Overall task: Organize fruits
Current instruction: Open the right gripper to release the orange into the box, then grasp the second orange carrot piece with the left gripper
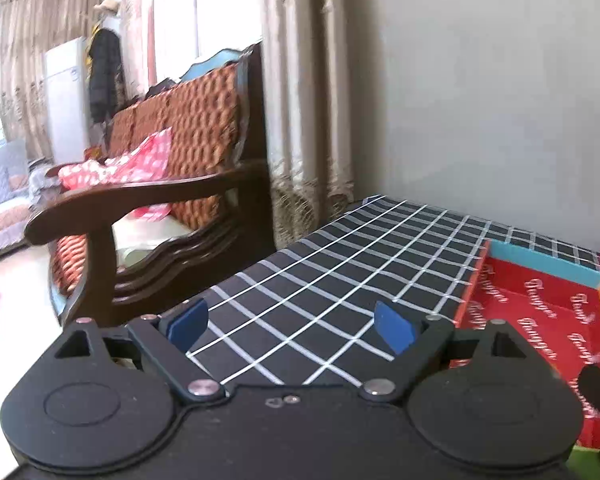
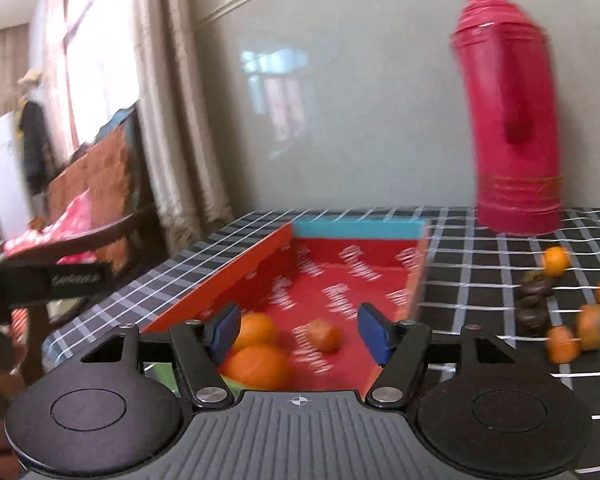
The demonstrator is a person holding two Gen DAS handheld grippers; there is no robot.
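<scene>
Three oranges (image 2: 256,354) in box (image 2: 228,276); flask (image 2: 508,120) behind right.

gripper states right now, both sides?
Left gripper: open, nothing between the pads, over the checked tablecloth.
Right gripper: open, holding nothing, over the red box with oranges inside.

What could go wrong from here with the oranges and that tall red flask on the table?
1. The small orange in the red box looks blurred between the open right gripper fingers; it may roll before settling.
2. Loose oranges lie right of the box near the tall red flask; reaching for them could knock it over.
3. The dark round things among them could be grabbed by mistake.
</scene>
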